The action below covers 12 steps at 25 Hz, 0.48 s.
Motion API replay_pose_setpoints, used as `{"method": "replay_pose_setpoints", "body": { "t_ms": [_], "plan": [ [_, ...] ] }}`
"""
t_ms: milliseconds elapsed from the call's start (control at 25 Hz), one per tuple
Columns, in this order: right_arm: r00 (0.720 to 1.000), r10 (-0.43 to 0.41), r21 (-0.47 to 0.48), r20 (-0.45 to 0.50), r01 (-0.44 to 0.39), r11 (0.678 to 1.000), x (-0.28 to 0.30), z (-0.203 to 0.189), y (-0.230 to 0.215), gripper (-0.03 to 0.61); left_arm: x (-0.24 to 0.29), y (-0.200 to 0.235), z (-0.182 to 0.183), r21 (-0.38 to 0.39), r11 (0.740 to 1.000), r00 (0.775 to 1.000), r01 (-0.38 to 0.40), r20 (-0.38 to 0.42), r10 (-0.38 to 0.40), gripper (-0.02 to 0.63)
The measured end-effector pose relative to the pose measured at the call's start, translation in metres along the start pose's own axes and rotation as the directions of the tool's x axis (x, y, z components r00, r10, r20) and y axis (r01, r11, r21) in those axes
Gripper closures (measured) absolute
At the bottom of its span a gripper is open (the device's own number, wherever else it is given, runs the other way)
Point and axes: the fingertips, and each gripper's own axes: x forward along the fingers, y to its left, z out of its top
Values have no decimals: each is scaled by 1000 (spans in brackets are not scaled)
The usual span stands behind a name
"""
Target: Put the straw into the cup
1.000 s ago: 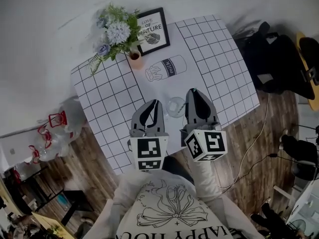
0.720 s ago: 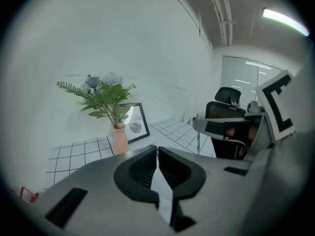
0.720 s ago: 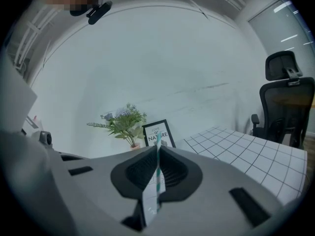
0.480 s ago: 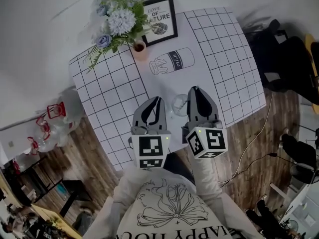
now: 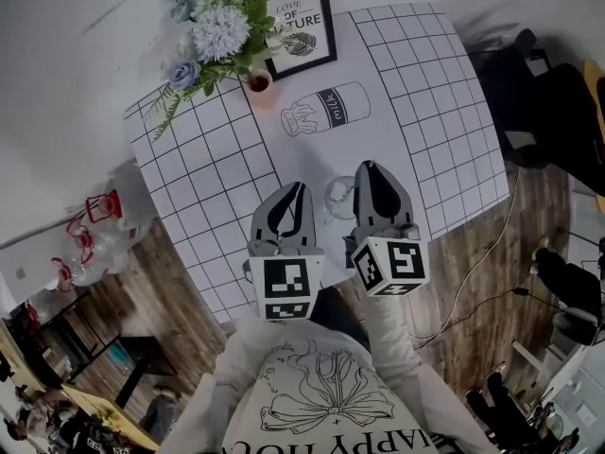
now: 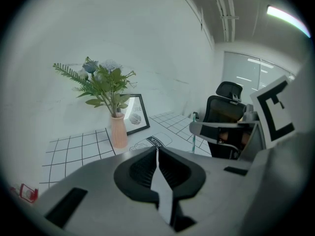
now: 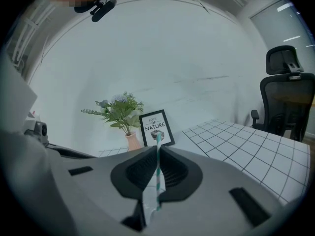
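Note:
A clear glass cup (image 5: 338,197) stands on the checked tablecloth (image 5: 208,173) near the table's front edge, between my two grippers. The right gripper (image 5: 367,166) sits just right of the cup and is shut on a green-and-white striped straw (image 7: 158,168), which stands upright between its jaws. That straw (image 6: 193,140) also shows at the right of the left gripper view. My left gripper (image 5: 301,186) is just left of the cup, its jaws shut with nothing in them. Neither gripper view shows the cup.
A pink vase of flowers (image 5: 257,85) and a framed print (image 5: 300,28) stand at the table's far side, with a milk-bottle drawing (image 5: 324,110) on the cloth. A black office chair (image 7: 288,100) is off to the right. Cables lie on the wooden floor (image 5: 473,272).
Both grippers and the cup keep nearly the same places relative to each other. The head view has shifted slightly, so the table's far side sits a little higher in the picture.

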Motion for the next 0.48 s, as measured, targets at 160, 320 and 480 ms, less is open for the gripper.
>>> {"method": "replay_pose_setpoints", "body": {
  "t_ms": [160, 320, 480],
  "plan": [
    [1000, -8, 4, -5, 8, 1000, 2, -3, -3, 565, 1, -1, -3, -3, 1000, 1000, 0, -6, 0, 600],
    [1000, -16, 5, -14, 16, 1000, 2, -4, -3, 563, 0, -1, -3, -4, 1000, 1000, 0, -6, 0, 600],
    [1000, -11, 9, -17, 11, 1000, 2, -3, -2, 560, -3, -2, -1, -3, 1000, 1000, -2, -3, 2, 600]
  ]
}}
